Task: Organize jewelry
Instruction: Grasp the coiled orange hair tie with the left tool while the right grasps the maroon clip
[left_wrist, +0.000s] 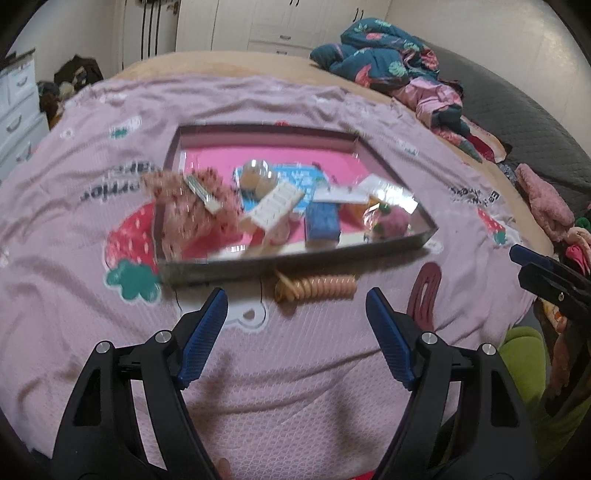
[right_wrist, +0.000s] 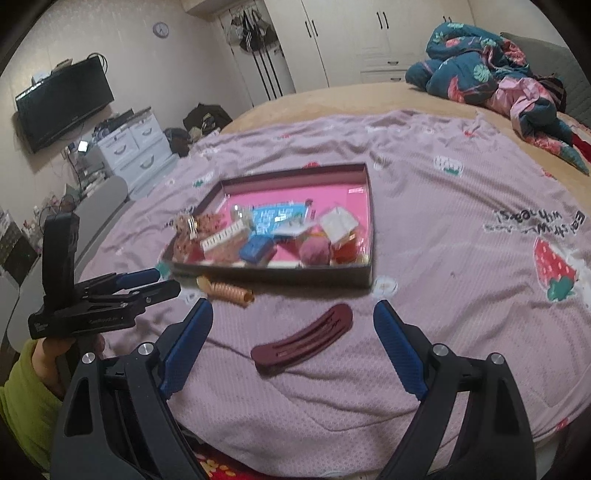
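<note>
Both tools wide, empty: left tool faces spiral hair tie, right tool faces maroon hair clip. Both lie on bedspread just outside cluttered tray, likely next pickups.

left gripper agape, right gripper agape

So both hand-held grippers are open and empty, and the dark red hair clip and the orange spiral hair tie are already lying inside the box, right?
Not quite. The right wrist view shows the dark red hair clip and orange spiral hair tie lying on the pink bedspread, outside the box, in front of its near wall. The rest holds: left hand-held gripper and right hand-held gripper are open and empty.
</note>
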